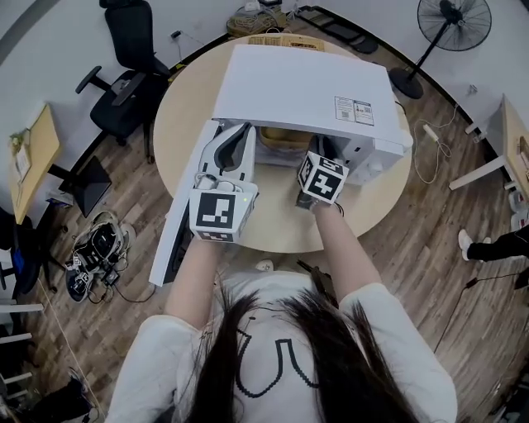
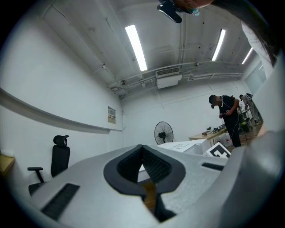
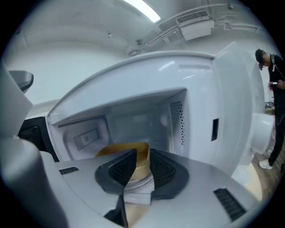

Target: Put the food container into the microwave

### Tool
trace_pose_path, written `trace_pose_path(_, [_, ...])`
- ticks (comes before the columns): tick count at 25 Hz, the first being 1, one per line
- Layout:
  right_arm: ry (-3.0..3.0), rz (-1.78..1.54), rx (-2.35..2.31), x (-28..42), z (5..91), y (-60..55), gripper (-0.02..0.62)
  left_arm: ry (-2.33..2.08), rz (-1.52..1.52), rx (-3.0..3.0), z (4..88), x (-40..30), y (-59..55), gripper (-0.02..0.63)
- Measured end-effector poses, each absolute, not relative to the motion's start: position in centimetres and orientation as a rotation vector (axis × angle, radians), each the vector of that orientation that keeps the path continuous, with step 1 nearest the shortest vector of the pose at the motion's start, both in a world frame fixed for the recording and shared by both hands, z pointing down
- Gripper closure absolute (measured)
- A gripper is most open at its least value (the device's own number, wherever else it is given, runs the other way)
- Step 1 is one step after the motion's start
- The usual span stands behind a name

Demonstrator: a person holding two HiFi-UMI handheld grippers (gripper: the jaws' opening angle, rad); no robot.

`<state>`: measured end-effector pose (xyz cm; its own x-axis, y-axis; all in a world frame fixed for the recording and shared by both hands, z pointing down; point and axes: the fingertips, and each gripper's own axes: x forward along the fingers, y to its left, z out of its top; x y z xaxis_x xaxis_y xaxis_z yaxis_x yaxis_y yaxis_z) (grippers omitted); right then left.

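Observation:
A white microwave (image 1: 306,87) stands on the round wooden table (image 1: 273,227), its door (image 1: 183,235) swung open to the left. The tan food container (image 1: 285,137) sits in the cavity mouth. In the right gripper view the container (image 3: 141,162) is just inside the cavity (image 3: 133,122), and my right gripper (image 3: 142,156) is shut on its rim. In the head view that gripper (image 1: 320,155) reaches under the microwave's top edge. My left gripper (image 1: 237,144) hovers between door and cavity; in its own view its fingertips (image 2: 139,153) meet with nothing held.
A black office chair (image 1: 128,49) and a standing fan (image 1: 450,25) flank the table. A woven basket (image 1: 285,40) lies behind the microwave. Cables and gear (image 1: 95,248) litter the floor at the left. A person (image 2: 227,118) stands far off.

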<state>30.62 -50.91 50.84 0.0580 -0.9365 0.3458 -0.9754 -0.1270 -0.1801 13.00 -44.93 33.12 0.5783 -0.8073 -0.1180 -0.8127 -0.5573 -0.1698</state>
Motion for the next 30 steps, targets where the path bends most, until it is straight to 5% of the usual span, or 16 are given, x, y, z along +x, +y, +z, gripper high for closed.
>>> trace_pose_path(25, [-2.358, 0.342, 1.990, 30.2, 38.3, -35.3, 0.509, 1.464, 0.081, -2.575, 30.2, 11.5, -36.5, 0.598])
trace_pose_path(30, [-2.412, 0.259, 1.957, 30.9, 35.9, -33.1, 0.557, 1.467, 0.122, -2.554, 29.6, 11.0, -35.9, 0.598])
